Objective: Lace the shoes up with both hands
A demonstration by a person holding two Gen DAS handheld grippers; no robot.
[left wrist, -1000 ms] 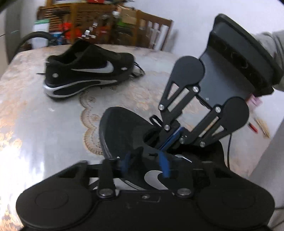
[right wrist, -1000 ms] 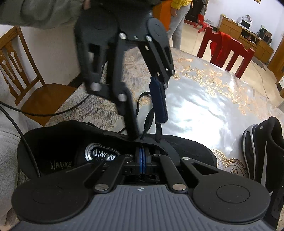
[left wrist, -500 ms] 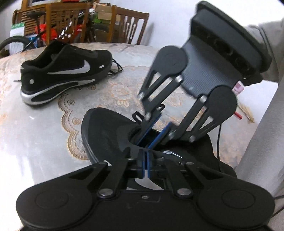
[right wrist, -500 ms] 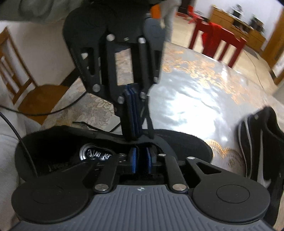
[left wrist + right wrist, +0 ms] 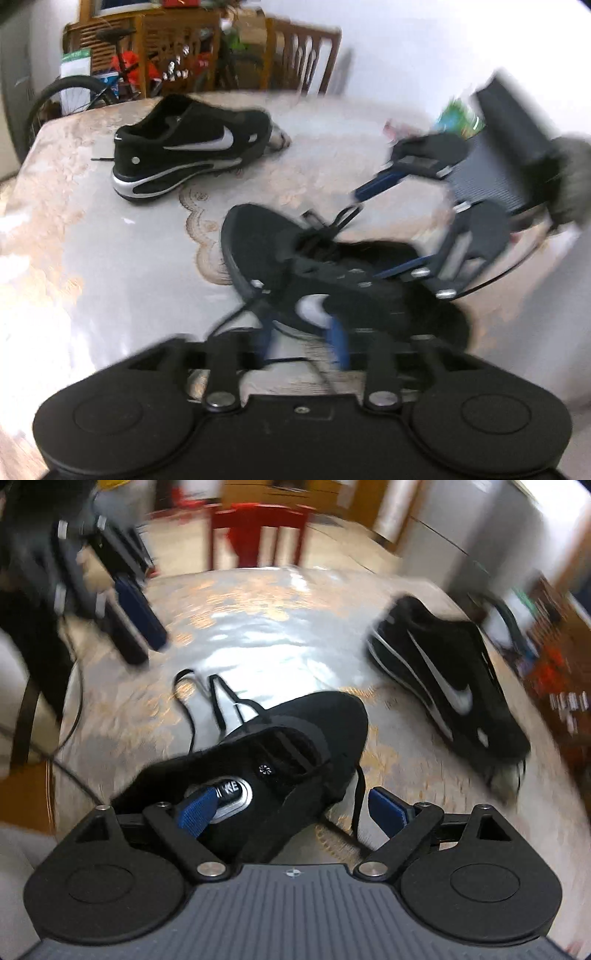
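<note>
Fingers of both my left gripper [image 5: 301,339] and right gripper [image 5: 291,812], pinched shut a moment ago, are opening, gripping nothing, leaving the laces [image 5: 218,701] loose over the near shoe [image 5: 295,734].

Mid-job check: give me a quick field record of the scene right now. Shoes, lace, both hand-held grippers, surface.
near shoe: black, on the table, between the two grippers
lace: black, loose ends lying on the table beside the near shoe
far shoe: black with white swoosh, lying apart
left hand-held gripper: jaws opening, nothing gripped
right hand-held gripper: jaws opening wide, nothing gripped
table: glossy patterned cover
</note>
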